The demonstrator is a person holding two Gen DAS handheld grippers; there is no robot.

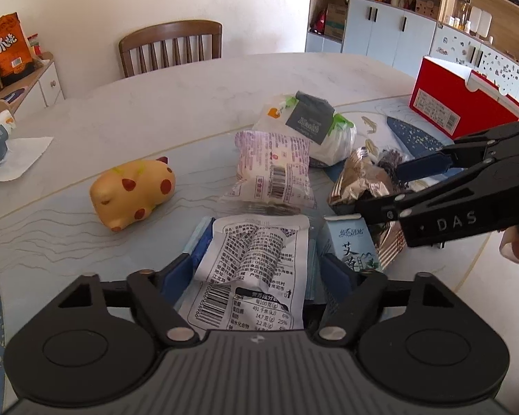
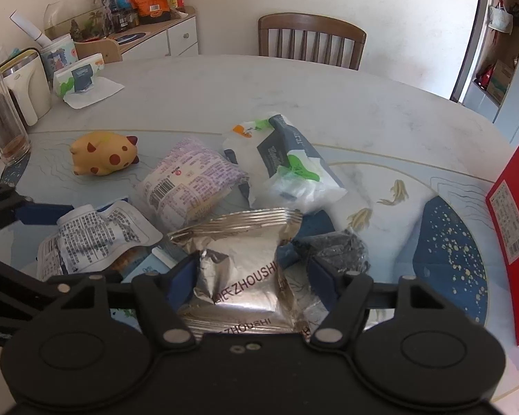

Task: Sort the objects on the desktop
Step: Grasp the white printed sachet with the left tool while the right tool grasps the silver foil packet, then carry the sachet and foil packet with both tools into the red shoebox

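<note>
On the cluttered desk (image 1: 128, 110), the white snack packet (image 1: 252, 269) lies lengthwise inside the half-closed left gripper (image 1: 259, 269); the right gripper (image 2: 252, 273), half-closed, brackets the silver foil packet (image 2: 245, 269)

white printed packet (image 1: 256, 263) crumpled | silver foil packet (image 2: 245, 269) creased

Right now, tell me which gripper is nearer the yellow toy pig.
Left. The left gripper straddles a white packet just right of the pig; the right gripper sits farther right, around the silver packet.
</note>
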